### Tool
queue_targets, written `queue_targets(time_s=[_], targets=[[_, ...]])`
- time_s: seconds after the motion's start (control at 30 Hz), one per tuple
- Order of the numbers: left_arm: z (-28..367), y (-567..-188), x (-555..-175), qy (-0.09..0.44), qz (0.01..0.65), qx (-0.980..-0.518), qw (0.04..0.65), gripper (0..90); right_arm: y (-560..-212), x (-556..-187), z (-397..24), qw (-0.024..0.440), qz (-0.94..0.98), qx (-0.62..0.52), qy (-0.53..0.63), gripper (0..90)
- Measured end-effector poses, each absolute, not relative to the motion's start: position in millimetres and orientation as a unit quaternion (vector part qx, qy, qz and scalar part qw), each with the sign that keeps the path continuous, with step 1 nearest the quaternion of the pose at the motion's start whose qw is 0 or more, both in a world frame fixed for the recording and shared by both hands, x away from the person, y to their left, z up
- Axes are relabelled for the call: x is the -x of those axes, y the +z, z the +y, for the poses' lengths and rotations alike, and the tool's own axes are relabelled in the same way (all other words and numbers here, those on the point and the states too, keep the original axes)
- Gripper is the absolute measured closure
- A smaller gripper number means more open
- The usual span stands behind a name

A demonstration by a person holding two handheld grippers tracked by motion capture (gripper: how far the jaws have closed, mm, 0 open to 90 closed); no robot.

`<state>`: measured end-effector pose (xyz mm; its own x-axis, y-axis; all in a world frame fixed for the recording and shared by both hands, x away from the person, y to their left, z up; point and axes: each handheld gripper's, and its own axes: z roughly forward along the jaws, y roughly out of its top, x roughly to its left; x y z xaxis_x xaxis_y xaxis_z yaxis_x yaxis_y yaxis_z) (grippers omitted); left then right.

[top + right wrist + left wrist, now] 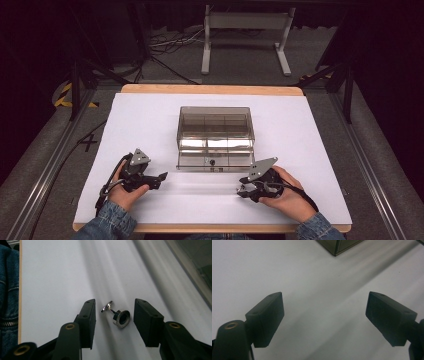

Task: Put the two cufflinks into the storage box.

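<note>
Cufflink (117,314) lying on its side on the white table (50,277), between the right gripper (115,315) jaws.

Round dark-faced head sits toward the camera, stem runs diagonally away up-left to the small toggle. Neither pad touches it, jaws fairly wide apart. Left gripper (324,315) is spread wide, holding nothing.

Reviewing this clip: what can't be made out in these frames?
- Cufflink: lies between the right gripper's open jaws; in the high view it is too small to pick out.
- Clear drawer box: the high view is too coarse and glary to tell whether its compartments hold anything; the left gripper view cuts it to one corner at the top edge.
- Left gripper: open over bare white table.
</note>
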<state>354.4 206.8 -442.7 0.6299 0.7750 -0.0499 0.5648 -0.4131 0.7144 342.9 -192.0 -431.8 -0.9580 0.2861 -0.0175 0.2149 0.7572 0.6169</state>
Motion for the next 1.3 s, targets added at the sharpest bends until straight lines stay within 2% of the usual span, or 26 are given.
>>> queue_targets(time_s=[0.3, 0.43, 0.5, 0.9, 1.3], targets=[[207, -443, -354, 0.147, 0.402, -0.829, 0.36, 15.9, -435, -344, -190, 0.053, 0.936, -0.125, 0.323, 58.8], [207, -443, -355, 0.145, 0.404, -0.829, 0.36, 15.9, -435, -344, -192, 0.054, 0.935, -0.127, 0.326, 64.5], [206, -443, -355, 0.146, 0.403, -0.828, 0.36, 15.9, -434, -342, -192, 0.053, 0.937, -0.124, 0.323, 72.9], [207, -443, -354, 0.146, 0.404, -0.828, 0.359, 15.9, -430, -339, -188, 0.05, 0.941, -0.117, 0.315, 74.2], [209, -443, -354, 0.151, 0.404, -0.829, 0.357, 15.8, -410, -335, -184, 0.043, 0.939, -0.111, 0.321, 74.2]])
